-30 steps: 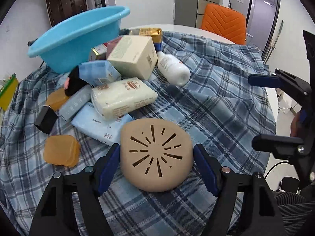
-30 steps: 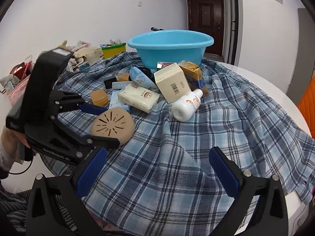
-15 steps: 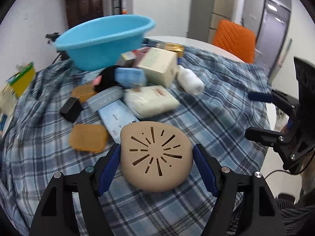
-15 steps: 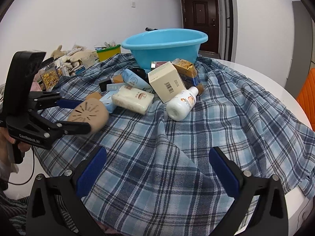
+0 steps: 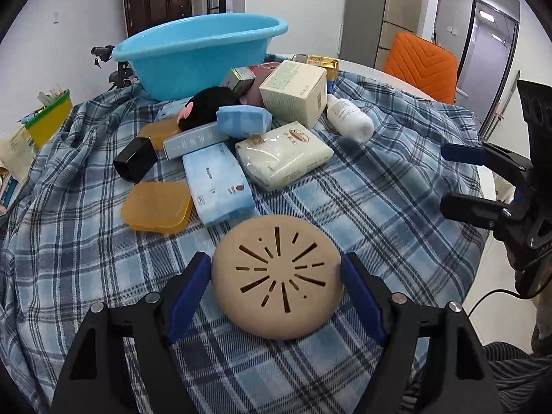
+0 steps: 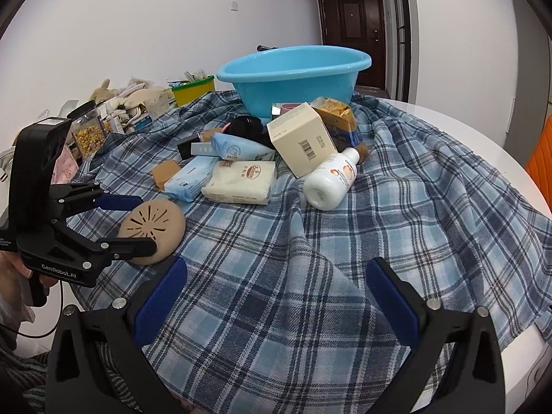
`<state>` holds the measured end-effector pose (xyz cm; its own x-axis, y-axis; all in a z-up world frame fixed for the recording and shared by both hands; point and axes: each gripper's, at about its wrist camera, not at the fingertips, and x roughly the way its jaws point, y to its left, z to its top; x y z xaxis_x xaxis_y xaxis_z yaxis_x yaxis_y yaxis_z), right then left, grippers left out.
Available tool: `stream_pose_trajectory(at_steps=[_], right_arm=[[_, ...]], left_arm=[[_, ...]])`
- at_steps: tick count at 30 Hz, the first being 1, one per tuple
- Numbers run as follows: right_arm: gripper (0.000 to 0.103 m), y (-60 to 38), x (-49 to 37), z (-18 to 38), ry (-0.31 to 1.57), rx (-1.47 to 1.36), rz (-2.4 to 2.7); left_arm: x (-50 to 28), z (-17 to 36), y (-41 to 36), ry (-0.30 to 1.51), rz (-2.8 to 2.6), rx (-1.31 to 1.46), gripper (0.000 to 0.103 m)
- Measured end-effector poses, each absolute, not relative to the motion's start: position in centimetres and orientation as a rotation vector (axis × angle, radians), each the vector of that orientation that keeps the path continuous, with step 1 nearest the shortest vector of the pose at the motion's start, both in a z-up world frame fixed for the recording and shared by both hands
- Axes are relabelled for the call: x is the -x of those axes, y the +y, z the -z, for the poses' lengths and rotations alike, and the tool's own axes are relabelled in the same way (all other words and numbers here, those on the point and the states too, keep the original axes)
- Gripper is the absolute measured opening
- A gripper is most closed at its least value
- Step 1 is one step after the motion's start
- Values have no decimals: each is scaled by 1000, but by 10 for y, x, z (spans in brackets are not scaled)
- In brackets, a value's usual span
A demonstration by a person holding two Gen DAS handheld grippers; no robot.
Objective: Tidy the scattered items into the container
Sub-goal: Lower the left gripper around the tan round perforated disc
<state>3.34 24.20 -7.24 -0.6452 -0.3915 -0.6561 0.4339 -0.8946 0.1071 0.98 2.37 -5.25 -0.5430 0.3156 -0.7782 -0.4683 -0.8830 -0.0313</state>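
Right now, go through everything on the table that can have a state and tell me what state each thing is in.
left gripper: jaws opening, tan slotted disc between them
right gripper: open, nothing between the fingers
blue basin: upright, inside not visible
white bottle: lying on its side, cap on
cream box: closed, tilted on the pile
white soap packet: sealed, lying flat
plaid cloth: spread out, wrinkled
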Motion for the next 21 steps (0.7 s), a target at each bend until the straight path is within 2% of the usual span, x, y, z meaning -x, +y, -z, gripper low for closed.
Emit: stream_pose_trajectory(at_steps=[4,7,9,10,11,12,13,15,20,21], right_arm=[[103,245,-34,72,80,-985,2506],[103,246,-33,72,62,-988,2505],[103,246,-32,73,44,-990,2494],[103,245,-31,73,33,-991,2482],[103,244,-31,73,21,-991,2464],[102,243,-29,73,4,-989,2440],[102,241,-28,72,-14,-986,2417],[101,236,-25,70,-50,-975,2375],[90,217,-20,68,-69,-963,2285],[85,212,-19,71,-67,-967,2264]], left_arm=[[-9,53,30,292,-2412,1156,82],[-8,52,26,257,-2395,1156,82],[-8,50,23,239,-2388,1153,74],[-8,48,22,229,-2390,1146,63],[-8,46,20,217,-2390,1140,28],[-7,44,18,192,-2371,1145,11],[-5,44,16,146,-2321,1158,7],[-4,45,18,103,-2251,1179,7],[-17,44,29,288,-2315,1167,8],[-17,43,28,301,-2314,1175,8]])
